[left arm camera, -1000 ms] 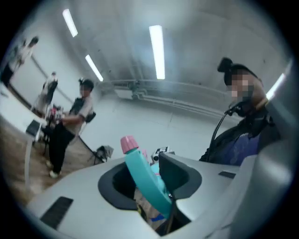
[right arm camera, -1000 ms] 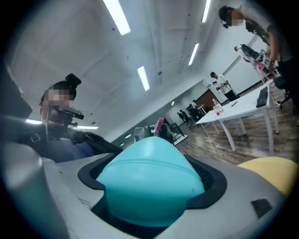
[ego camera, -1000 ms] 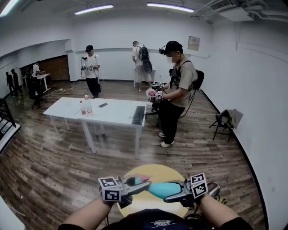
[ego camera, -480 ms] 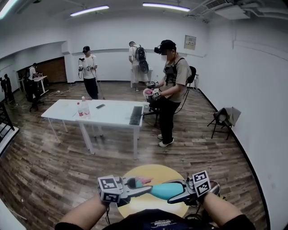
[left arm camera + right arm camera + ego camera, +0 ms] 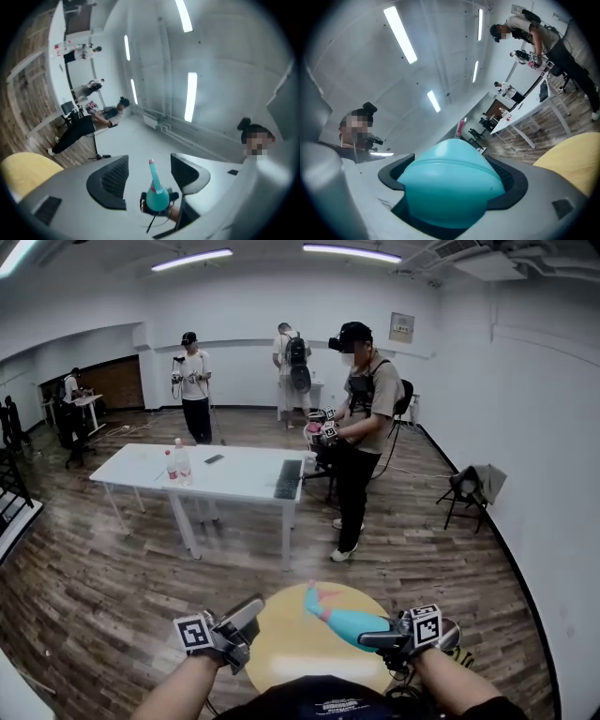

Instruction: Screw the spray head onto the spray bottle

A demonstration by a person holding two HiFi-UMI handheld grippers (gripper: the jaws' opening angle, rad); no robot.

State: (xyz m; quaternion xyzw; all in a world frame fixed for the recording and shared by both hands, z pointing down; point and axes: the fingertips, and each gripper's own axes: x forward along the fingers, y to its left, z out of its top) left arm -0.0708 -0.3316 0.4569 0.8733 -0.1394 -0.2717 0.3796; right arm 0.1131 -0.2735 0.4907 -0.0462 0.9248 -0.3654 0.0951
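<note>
Now, just off the left edge of the yellow table [image 5: 281, 651], our left gripper [image 5: 240, 622] hangs with its jaws spread wide and nothing between them. Its own view shows the bottle only farther off, framed in the gap. Over the middle of the yellow table, the spray head [image 5: 316, 598], teal with a pink tip, sits on the neck of the spray bottle [image 5: 352, 623]. The bottle lies slanted, with its nozzle aimed up and away from us. At the right edge of the yellow table, our right gripper [image 5: 382, 636] clamps the bottle's fat lower end, both pads pressed on the rounded teal body. We judge that we are between twists of the screwing step, or just past the last one. We cannot tell from here whether the head is fully tight. If it is not, the next move calls for bringing the left gripper back over the table's middle, closing on the head's collar and turning again while the right holds the bottle steady. Compared with a second ago, the left gripper no longer pinches the head above the table's middle. Its jaws have just been opening, and it has swung out beyond the table's left edge. The nozzle now stands free and tilts higher, and the right gripper's hold looks unchanged.
</note>
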